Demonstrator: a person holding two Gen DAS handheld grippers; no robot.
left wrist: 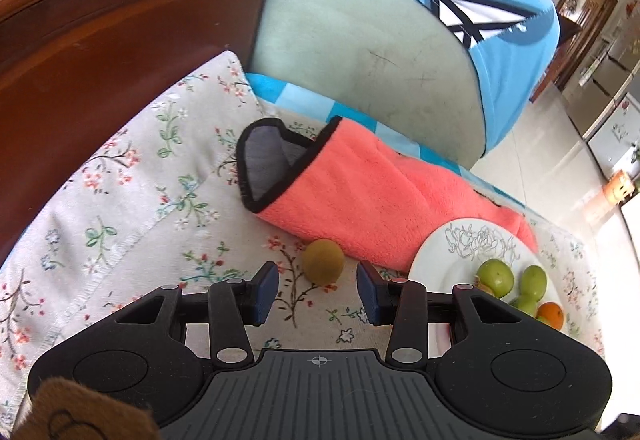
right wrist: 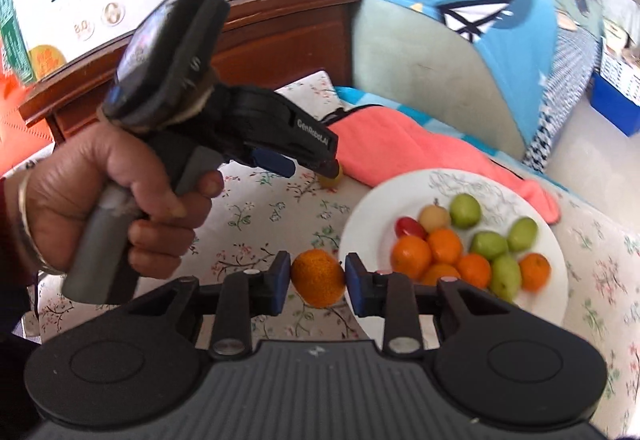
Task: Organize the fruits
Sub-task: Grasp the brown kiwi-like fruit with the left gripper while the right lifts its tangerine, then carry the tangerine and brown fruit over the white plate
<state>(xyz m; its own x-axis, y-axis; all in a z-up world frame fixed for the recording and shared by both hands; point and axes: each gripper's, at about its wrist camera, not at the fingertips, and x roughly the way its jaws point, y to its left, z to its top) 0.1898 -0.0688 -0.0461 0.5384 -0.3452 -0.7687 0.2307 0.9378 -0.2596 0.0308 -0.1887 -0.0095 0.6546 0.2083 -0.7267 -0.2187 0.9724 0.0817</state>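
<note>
Pinched only at its sides between the right gripper (right wrist: pixel 318 282) jaws, the orange (right wrist: pixel 317 283) could be dropped before the plate (right wrist: pixel 368 207) is reached, while the yellow-green fruit (left wrist: pixel 322 261) could be nudged toward the pink towel (left wrist: pixel 360 175) by the left gripper (left wrist: pixel 318 292), whose jaws stand apart.

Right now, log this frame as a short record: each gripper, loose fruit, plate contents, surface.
left gripper: open, pads either side of but short of the yellow-green fruit
right gripper: shut on an orange, near the plate's edge
plate: white, holds oranges, green fruits, one red and one tan fruit
loose fruit: the yellow-green one, beside the pink towel
surface: floral cloth
</note>
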